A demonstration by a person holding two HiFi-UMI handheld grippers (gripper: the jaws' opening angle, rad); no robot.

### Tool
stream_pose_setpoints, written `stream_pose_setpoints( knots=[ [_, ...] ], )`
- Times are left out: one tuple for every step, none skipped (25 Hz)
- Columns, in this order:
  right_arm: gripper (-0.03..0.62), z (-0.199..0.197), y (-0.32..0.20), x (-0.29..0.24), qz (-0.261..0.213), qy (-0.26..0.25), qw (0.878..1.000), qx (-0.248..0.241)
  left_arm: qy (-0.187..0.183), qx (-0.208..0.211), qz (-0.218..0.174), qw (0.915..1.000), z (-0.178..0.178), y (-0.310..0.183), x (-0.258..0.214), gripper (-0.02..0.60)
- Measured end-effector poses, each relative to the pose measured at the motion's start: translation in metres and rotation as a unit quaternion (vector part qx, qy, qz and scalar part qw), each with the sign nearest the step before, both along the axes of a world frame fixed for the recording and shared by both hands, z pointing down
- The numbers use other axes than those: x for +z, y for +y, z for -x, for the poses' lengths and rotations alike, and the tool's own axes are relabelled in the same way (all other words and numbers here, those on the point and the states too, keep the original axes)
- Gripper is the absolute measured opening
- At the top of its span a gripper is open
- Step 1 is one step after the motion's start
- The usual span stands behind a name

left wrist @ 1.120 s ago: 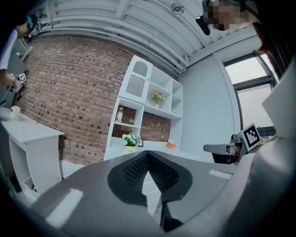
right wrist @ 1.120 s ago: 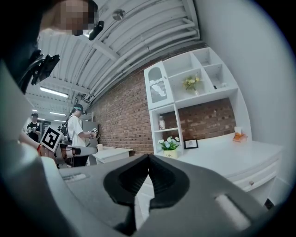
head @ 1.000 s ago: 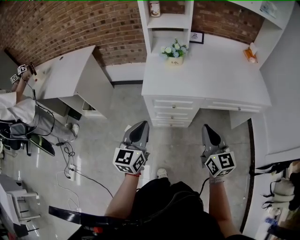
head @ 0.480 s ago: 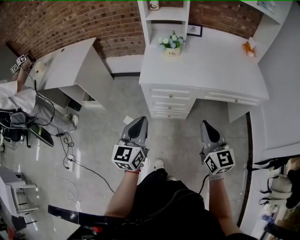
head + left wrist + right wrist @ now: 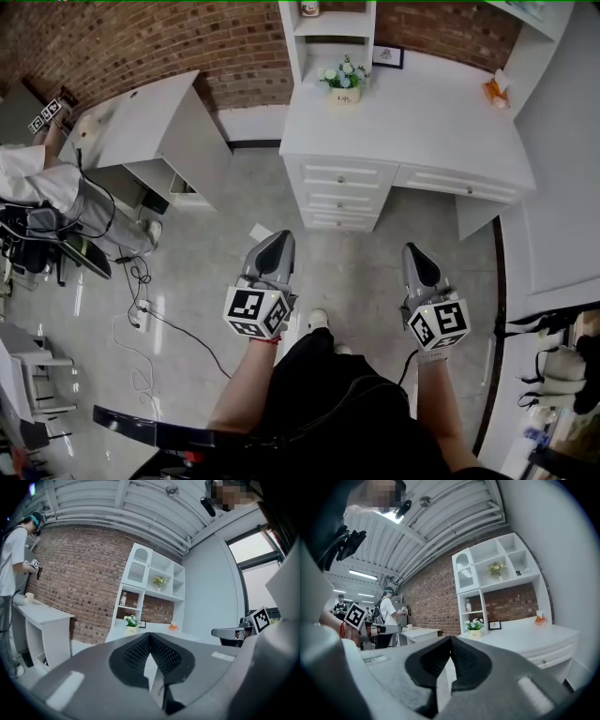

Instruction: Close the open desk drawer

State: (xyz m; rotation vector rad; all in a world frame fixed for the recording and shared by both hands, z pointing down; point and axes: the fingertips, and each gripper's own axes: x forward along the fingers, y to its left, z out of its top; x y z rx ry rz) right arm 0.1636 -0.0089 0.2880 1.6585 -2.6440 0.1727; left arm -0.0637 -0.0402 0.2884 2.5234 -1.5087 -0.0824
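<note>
The white desk (image 5: 412, 122) stands against the brick wall. Its left side holds a stack of three small drawers (image 5: 339, 199), and a wide drawer (image 5: 455, 185) runs to the right of them. From above I cannot tell which drawer stands out from its front. My left gripper (image 5: 277, 242) and right gripper (image 5: 412, 251) hang over the floor, short of the desk and pointing toward it. Both are shut and hold nothing. The left gripper view has its jaws (image 5: 150, 637) meeting at the tip with the desk (image 5: 154, 631) beyond, and the right gripper (image 5: 450, 639) looks the same.
On the desk are a flower pot (image 5: 344, 80), a small picture frame (image 5: 387, 56) and an orange item (image 5: 497, 91). A shelf unit (image 5: 328, 23) rises at the back. A second white desk (image 5: 141, 122), a person (image 5: 47, 187) and floor cables (image 5: 141, 300) are at left.
The desk and floor have slid a little up the head view. Both grippers stay shut and side by side over the floor. The person at left has shifted their arms.
</note>
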Motion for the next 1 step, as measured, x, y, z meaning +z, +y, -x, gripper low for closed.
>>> stream_pose_setpoints(
  knots=[
    [0.0, -0.0019, 0.0051, 0.0006, 0.0, 0.0, 1.0, 0.0, -0.001, -0.001, 0.0, 1.0, -0.0011, 0.0041, -0.0002, 0.003]
  ],
)
